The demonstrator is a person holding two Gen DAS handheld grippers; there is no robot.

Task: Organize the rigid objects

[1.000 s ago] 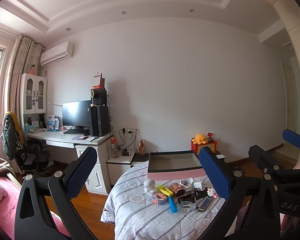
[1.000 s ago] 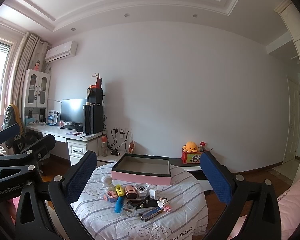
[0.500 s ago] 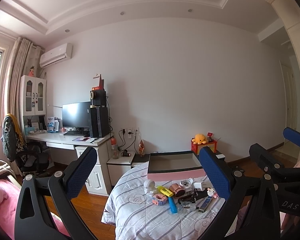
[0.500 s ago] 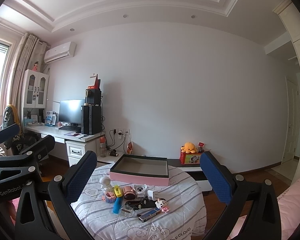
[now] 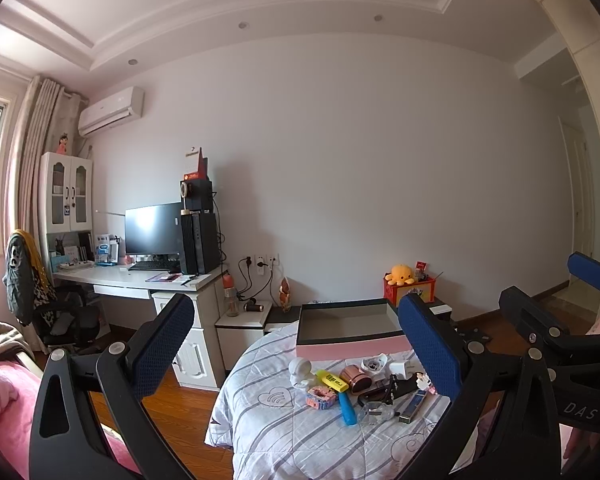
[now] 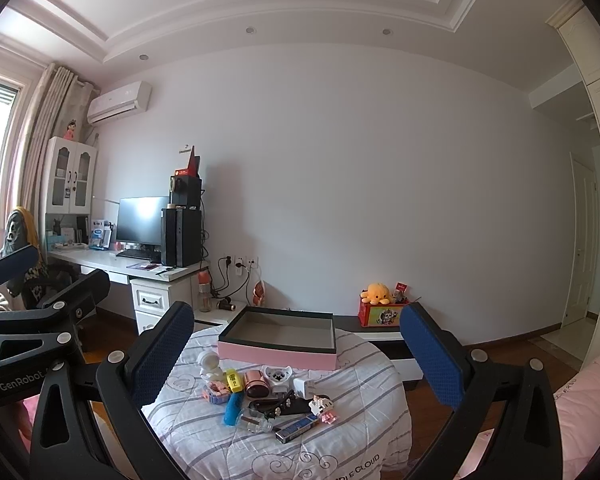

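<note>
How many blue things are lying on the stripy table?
2. A bright blue tube lies at the pile's left front, and a flat dark blue box lies at the front. Others may be hidden in the clutter.

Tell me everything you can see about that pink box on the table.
The pink box is a shallow rectangular tray without a lid, likely stiff cardboard. Its outer walls are pink, its rim is dark, and its inside looks grey and empty. It sits flat on the far side of the striped cloth that covers the round table. The small clutter lies just in front of it; whether any piece touches its wall is unclear. Neither gripper is near it.
</note>
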